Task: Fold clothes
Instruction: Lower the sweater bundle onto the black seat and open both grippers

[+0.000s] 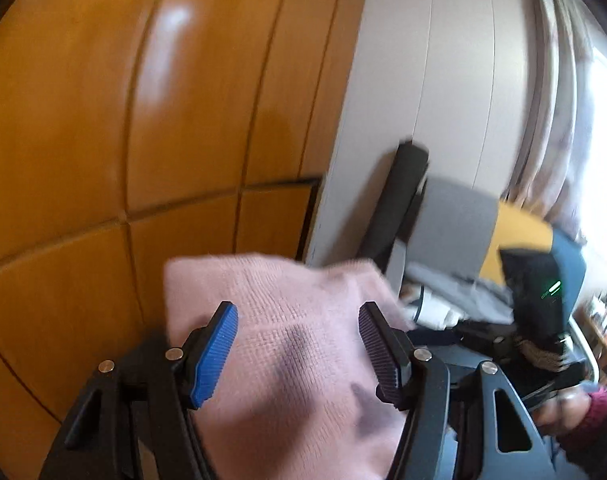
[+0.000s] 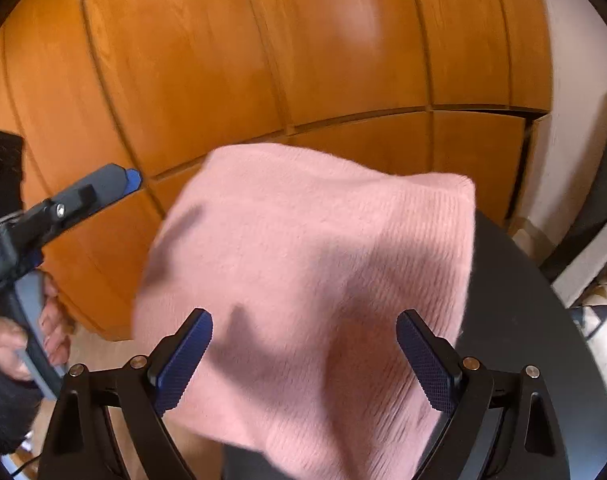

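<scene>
- Left wrist view shows one pink knitted garment (image 1: 287,344) bunched between the two fingers of the left claw (image 1: 298,354); the blue pad (image 1: 217,356) and the dark pad (image 1: 377,354) stand wide, and the cloth fills the gap without clearly being pinched, so whether it is gripped further back I cannot tell.
- Right wrist view shows the same pink knitted garment (image 2: 311,280) draped between the fingers of the right claw (image 2: 303,354), whose pads are also spread wide; it seems raised, with its near part over the dark round table (image 2: 523,320), towards the table's near edge.
- The knit looks soft, light and limp, with a fuzzy, ribbed surface: in my judgement it will sag and stretch rather than hold a shape, and it is not slippery or fragile.
- A hem, cuff or shoulder seam would be the sensible hold, one per claw, so the cloth can be spread flat; a grip on the bunched middle would only drag it into a lump.
- Count: one garment in hand, two claws. The left claw (image 2: 103,188) shows at the left of the right wrist view, with the person's hand (image 2: 43,332) on its handle.
- Behind stand orange wooden cabinet doors (image 1: 123,100) and a white wall (image 1: 423,60); a cluttered pile (image 1: 455,296) lies beyond, too blurred to sort.
</scene>
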A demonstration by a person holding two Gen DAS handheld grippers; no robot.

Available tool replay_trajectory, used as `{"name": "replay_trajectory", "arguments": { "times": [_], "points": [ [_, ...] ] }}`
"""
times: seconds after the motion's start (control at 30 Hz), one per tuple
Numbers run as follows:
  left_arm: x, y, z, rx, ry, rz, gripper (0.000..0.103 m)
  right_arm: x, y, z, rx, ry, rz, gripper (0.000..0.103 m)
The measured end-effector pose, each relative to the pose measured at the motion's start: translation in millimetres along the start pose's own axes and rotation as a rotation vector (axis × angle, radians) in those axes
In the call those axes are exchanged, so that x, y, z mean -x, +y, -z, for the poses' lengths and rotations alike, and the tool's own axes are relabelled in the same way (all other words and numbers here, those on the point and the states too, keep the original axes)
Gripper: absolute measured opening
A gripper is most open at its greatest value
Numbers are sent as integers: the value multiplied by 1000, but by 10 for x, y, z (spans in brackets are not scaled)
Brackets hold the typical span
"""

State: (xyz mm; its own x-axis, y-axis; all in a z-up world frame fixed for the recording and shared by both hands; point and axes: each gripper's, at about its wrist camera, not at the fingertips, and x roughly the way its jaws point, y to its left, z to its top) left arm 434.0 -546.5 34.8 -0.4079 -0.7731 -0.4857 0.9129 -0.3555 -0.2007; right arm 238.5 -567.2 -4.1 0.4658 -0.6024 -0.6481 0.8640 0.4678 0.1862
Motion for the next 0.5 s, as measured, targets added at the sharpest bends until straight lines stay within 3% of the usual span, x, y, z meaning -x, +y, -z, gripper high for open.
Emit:
{"name": "replay_trajectory", "arguments": {
  "times": [0.13,0.2,0.3,0.37,0.5],
  "points": [
    [-483,140,70,4,76,-125,63,-196,-101,-94,-7,19,24,95],
    [-560,256,164,61,93,-105,63,-254,-129,-94,20,51,34,94],
    [-542,193,263,48,77,-98,64,-569,-107,12,132,164,68,95],
    [-663,187,293,46,60,-111,64,-576,-139,75,149,155,50,98],
    [-875,239,66,142,78,-99,64,-588,-183,92,143,142,34,99]
  ]
}}
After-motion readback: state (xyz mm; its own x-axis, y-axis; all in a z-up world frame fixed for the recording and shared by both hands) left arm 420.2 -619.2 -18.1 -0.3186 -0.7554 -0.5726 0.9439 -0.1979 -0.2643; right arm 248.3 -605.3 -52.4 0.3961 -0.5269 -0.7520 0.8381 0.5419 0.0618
